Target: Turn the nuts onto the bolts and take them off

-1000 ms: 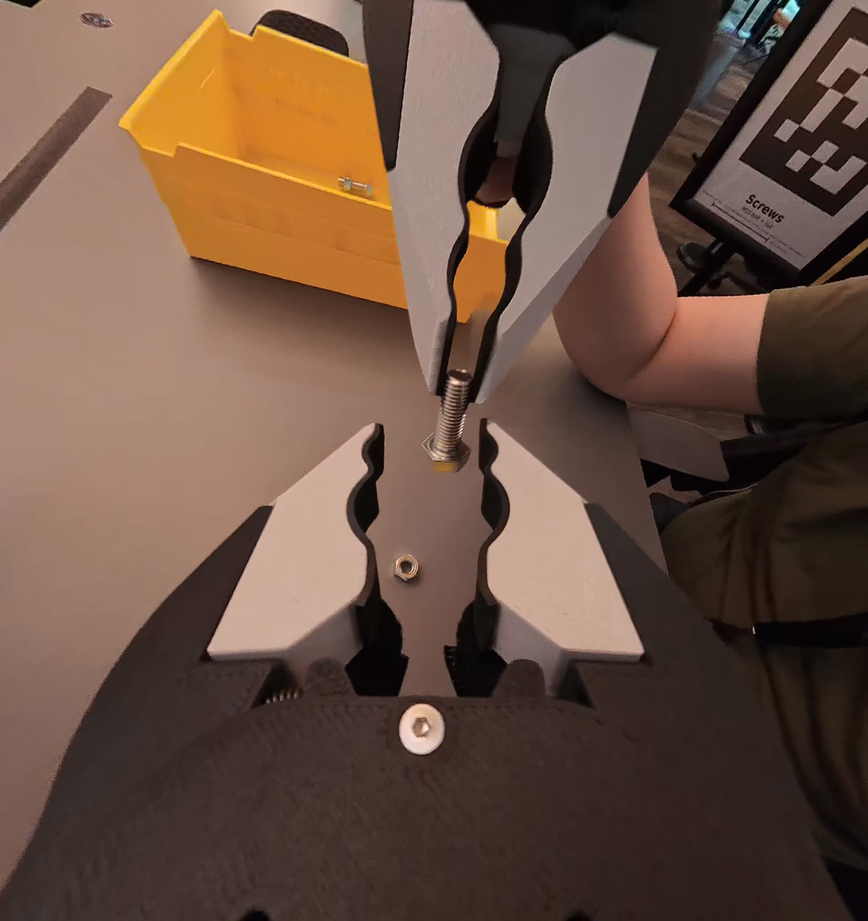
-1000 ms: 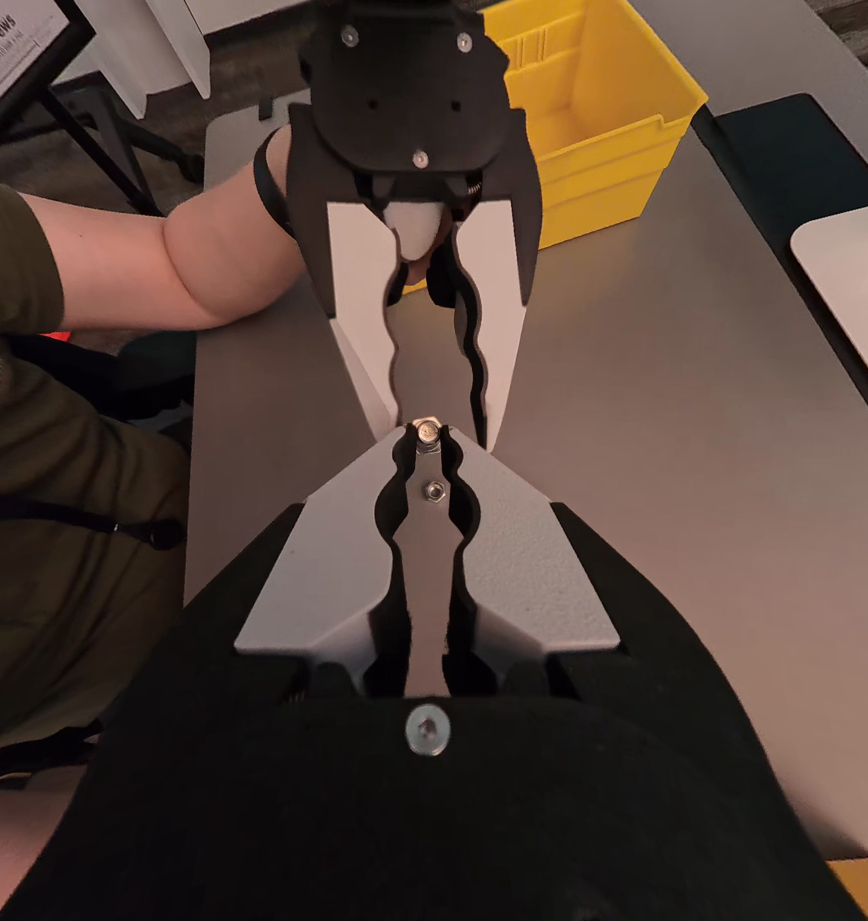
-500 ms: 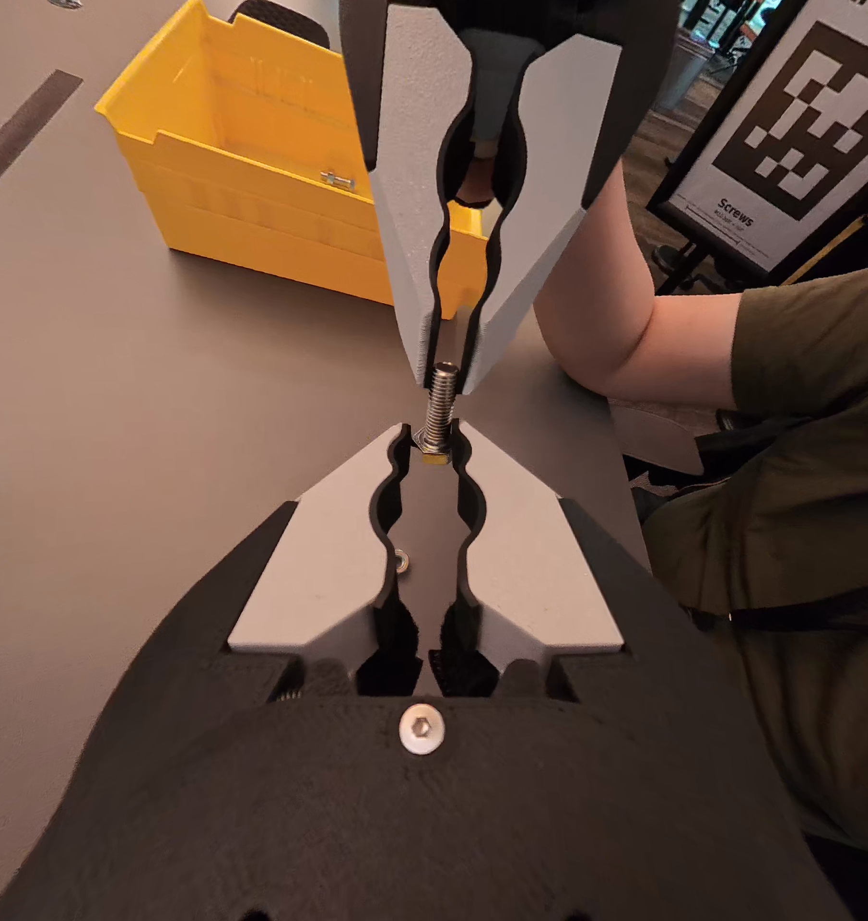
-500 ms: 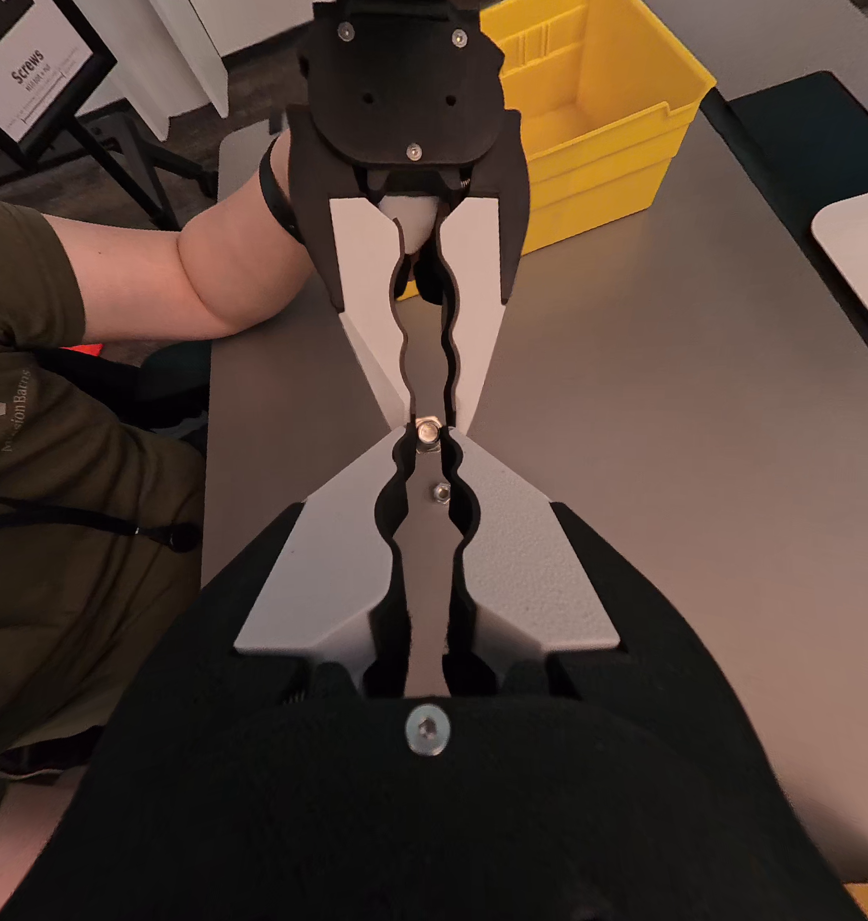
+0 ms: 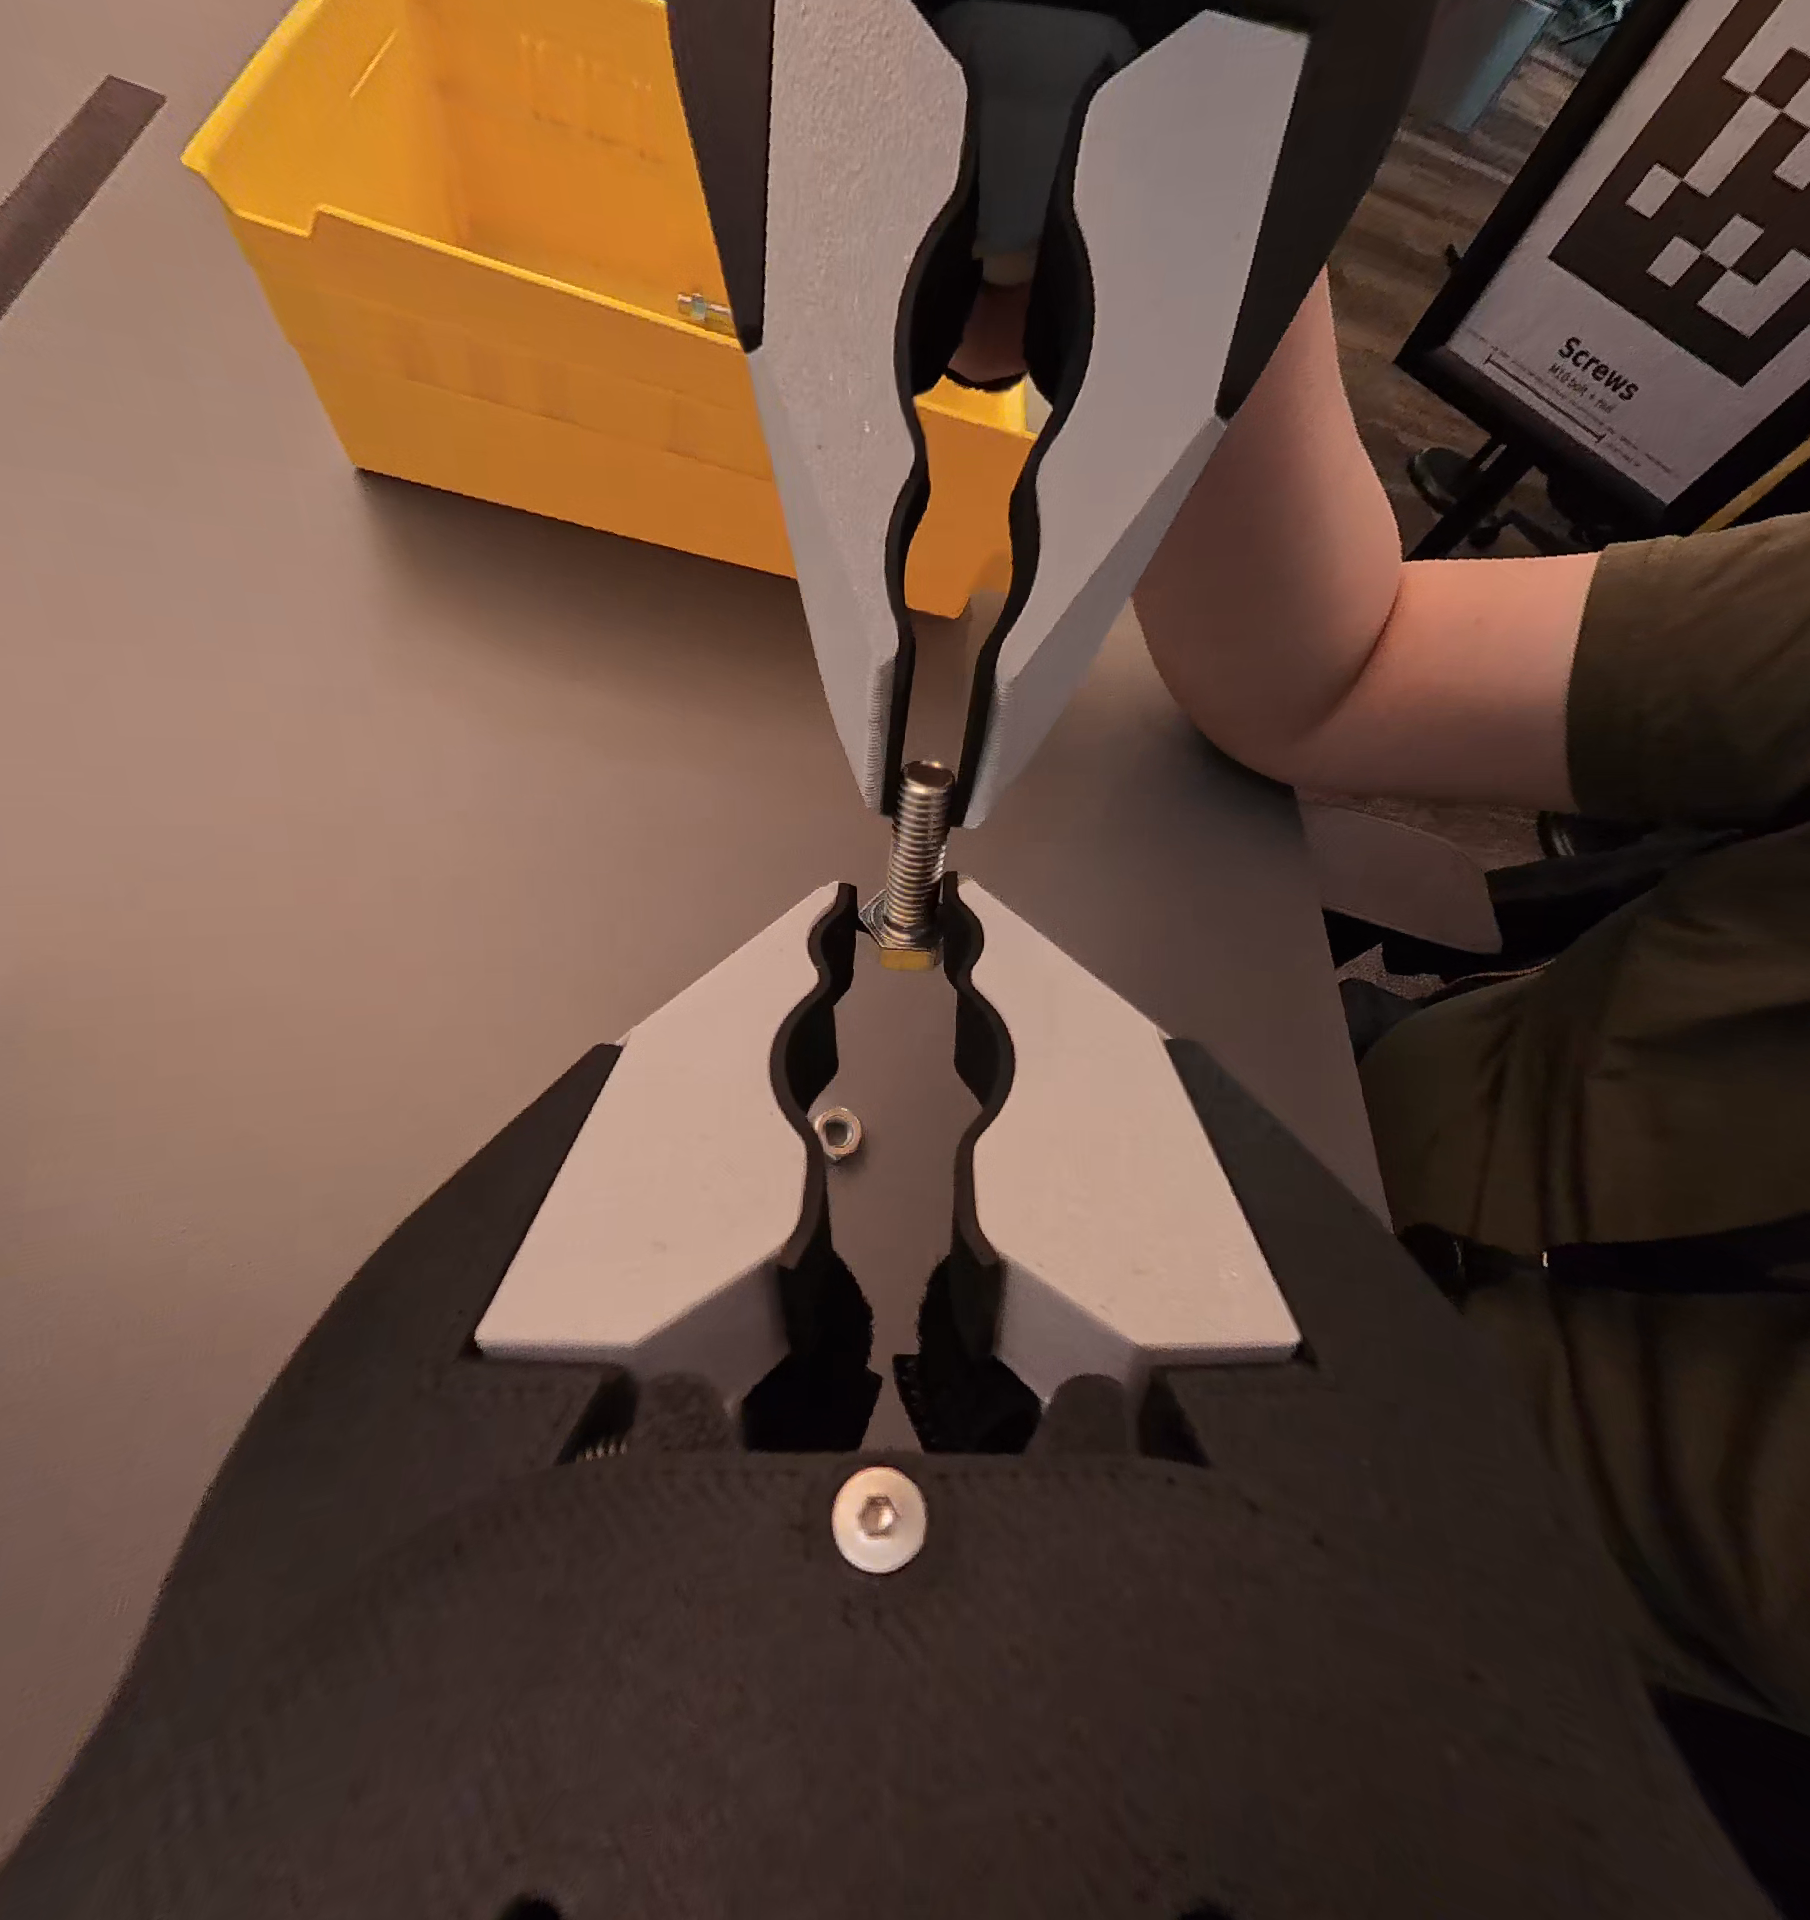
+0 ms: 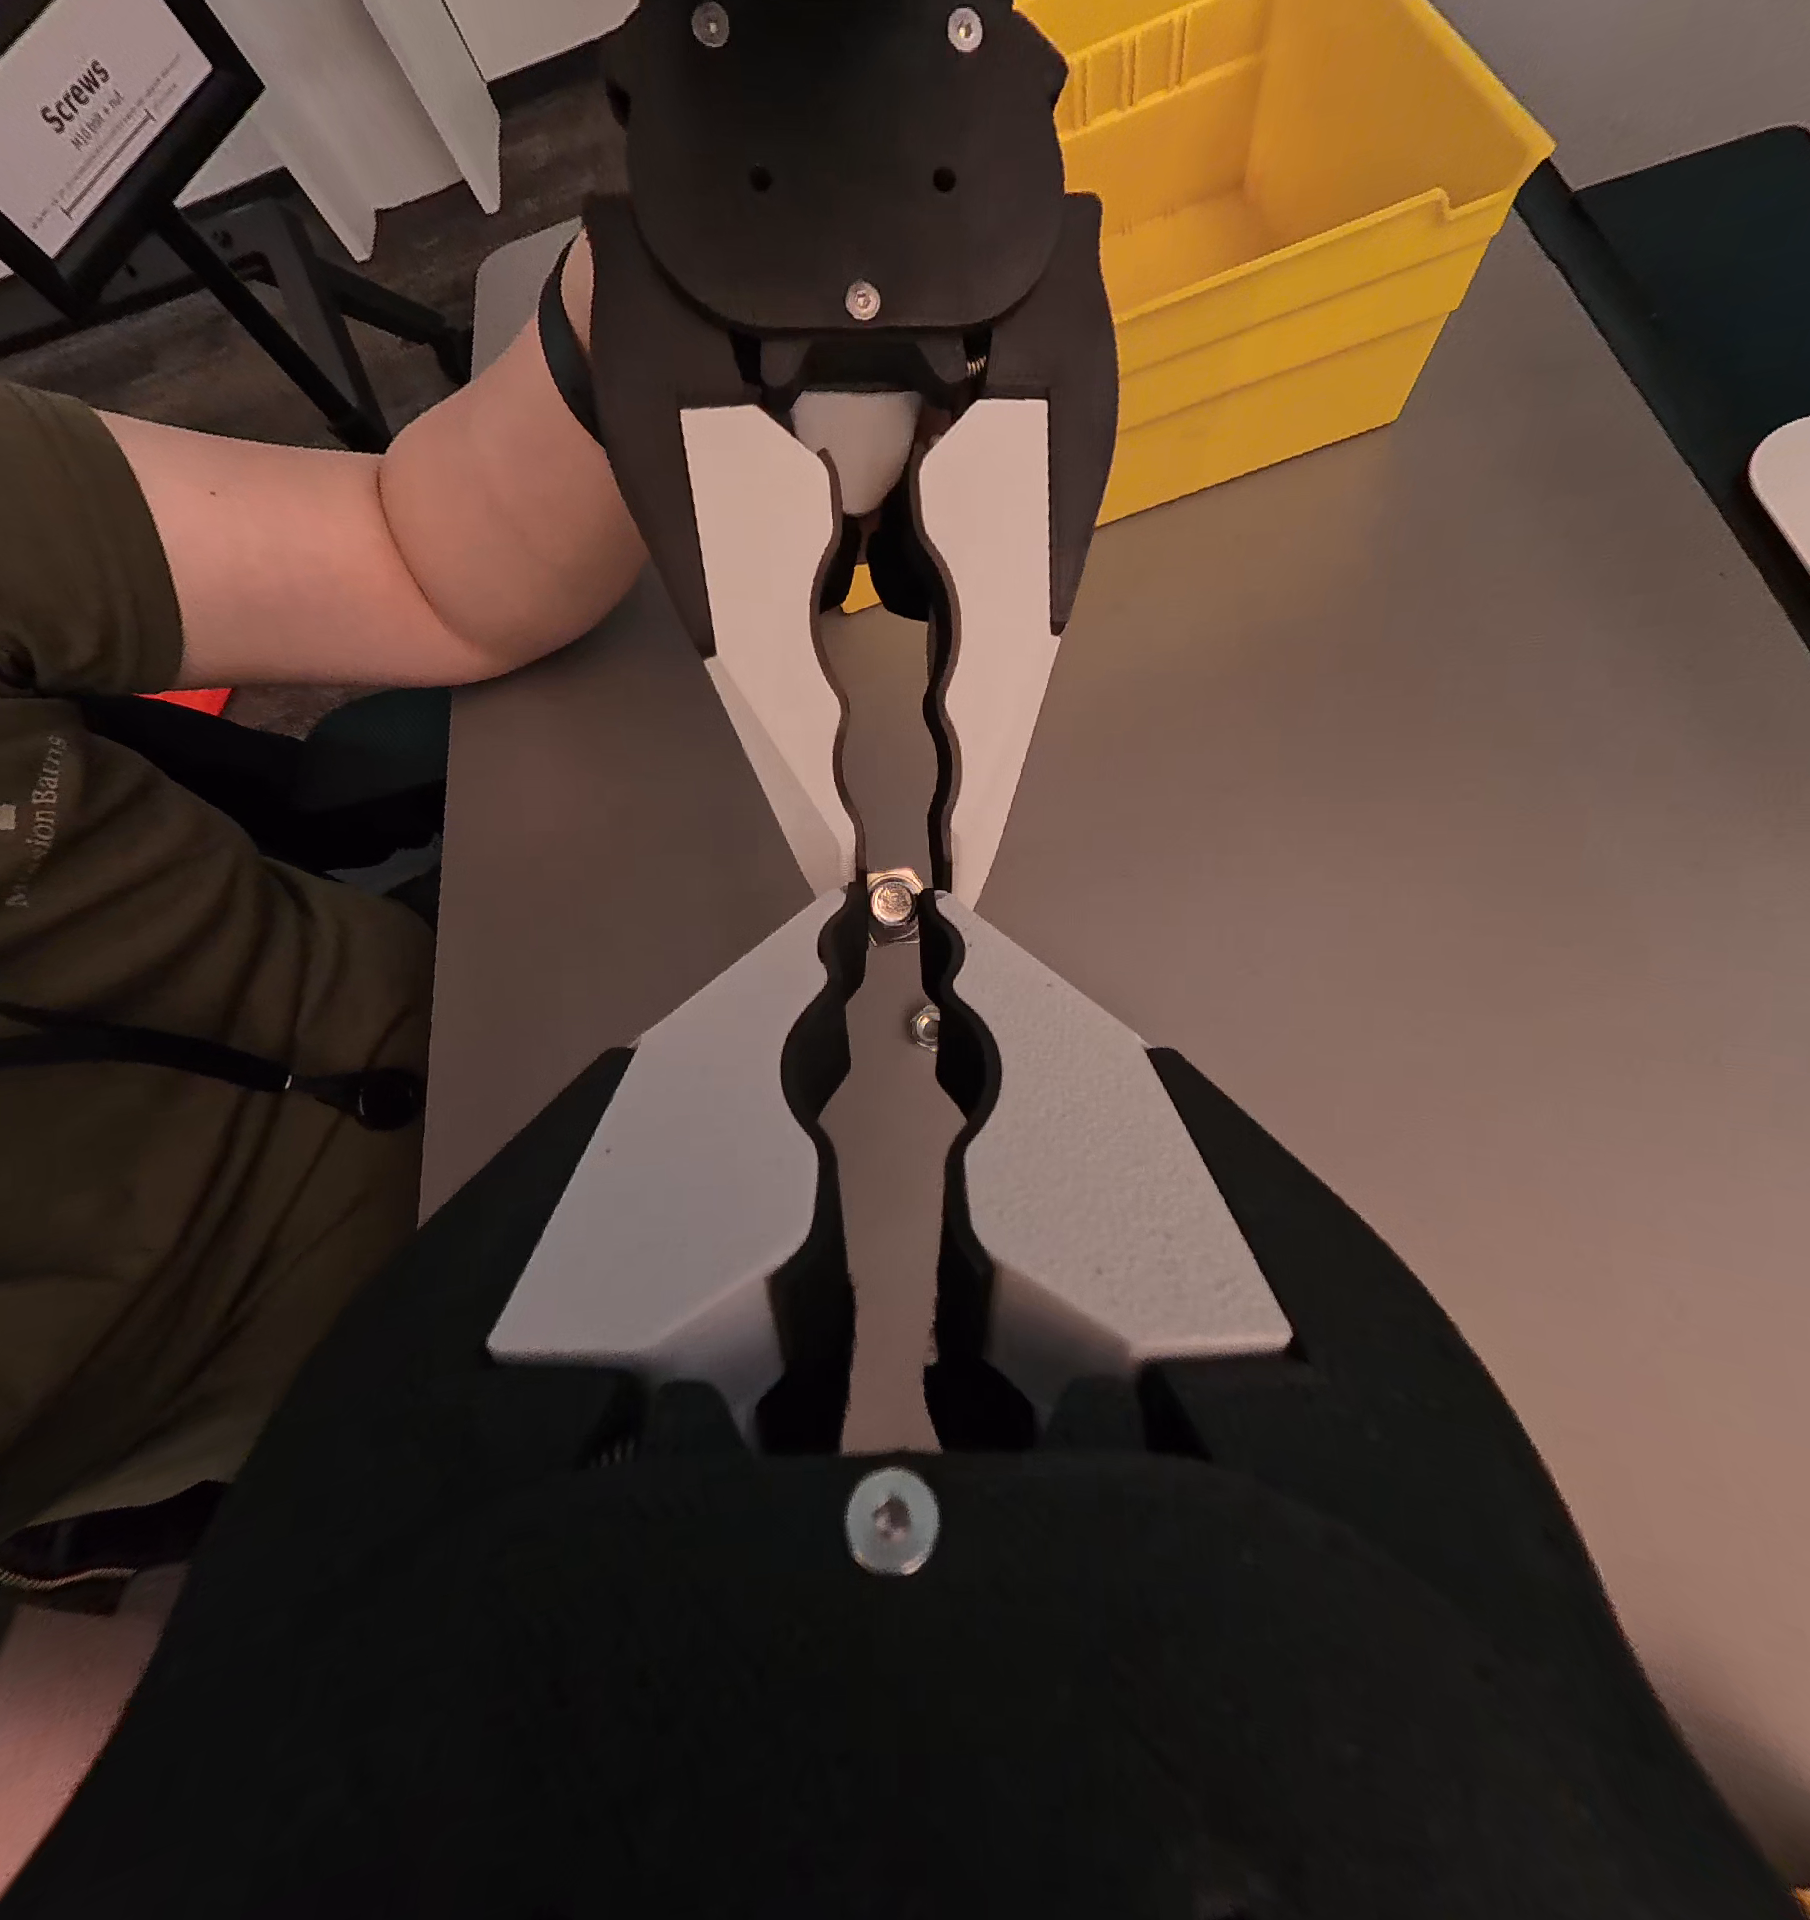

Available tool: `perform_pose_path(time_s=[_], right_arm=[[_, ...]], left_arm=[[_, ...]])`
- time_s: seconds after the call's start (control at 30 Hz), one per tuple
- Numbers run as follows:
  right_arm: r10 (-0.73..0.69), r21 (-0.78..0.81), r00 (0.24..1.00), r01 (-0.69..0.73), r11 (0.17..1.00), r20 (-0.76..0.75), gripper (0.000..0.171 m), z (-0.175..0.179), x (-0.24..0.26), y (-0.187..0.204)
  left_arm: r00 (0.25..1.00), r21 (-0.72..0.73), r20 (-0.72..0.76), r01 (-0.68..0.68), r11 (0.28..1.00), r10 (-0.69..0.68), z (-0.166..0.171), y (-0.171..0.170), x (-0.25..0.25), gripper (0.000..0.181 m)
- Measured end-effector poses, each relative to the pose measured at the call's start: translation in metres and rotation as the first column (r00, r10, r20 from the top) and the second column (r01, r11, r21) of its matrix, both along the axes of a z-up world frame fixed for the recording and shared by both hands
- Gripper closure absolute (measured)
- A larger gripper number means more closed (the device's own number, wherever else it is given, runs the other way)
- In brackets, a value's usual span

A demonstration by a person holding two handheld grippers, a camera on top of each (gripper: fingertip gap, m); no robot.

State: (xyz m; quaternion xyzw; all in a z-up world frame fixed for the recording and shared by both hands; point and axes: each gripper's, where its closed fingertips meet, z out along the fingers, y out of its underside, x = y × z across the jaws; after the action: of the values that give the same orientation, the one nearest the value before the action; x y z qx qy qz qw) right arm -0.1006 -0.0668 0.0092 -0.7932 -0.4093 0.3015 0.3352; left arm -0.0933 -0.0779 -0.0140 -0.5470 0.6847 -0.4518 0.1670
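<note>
My left tongs [image 5: 901, 914] pinched the upright bolt [image 5: 913, 862] at its head, my right tongs [image 5: 927, 795] pinched its far tip, loose nut [image 5: 839, 1130] near on the surface [image 5: 361, 831].

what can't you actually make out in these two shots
- Small fastener in the yellow bin, left wrist view: half hidden behind the right gripper; its kind is unclear.
- Bolt head underside, both views: covered by the left gripper fingertips; table contact cannot be told.
- Loose nut, right wrist view: partly behind a finger.
- Right gripper body: cut off by the left wrist view's top edge.
</note>
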Motion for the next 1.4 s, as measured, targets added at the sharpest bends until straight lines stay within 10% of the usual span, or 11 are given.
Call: perform_pose_path(time_s=[0.6,1.0,1.4], right_arm=[[-0.048,0.335,0.994,0.080,0.939,-0.102,0.137,0.060,0.012,0.002],[0.292,-0.115,0.795,-0.273,0.955,0.531,0.136,-0.125,-0.013,-0.013],[0.335,-0.198,0.710,-0.271,0.942,0.620,0.137,-0.168,-0.030,-0.009]], left_arm=[[0.978,-0.162,0.179,-0.078,0.984,0.107,0.062,0.030,-0.026,0.169],[0.910,-0.019,0.264,-0.326,0.945,0.319,0.103,0.081,-0.092,0.170],[0.908,-0.014,0.290,-0.313,0.950,0.303,0.110,0.077,-0.098,0.174]])
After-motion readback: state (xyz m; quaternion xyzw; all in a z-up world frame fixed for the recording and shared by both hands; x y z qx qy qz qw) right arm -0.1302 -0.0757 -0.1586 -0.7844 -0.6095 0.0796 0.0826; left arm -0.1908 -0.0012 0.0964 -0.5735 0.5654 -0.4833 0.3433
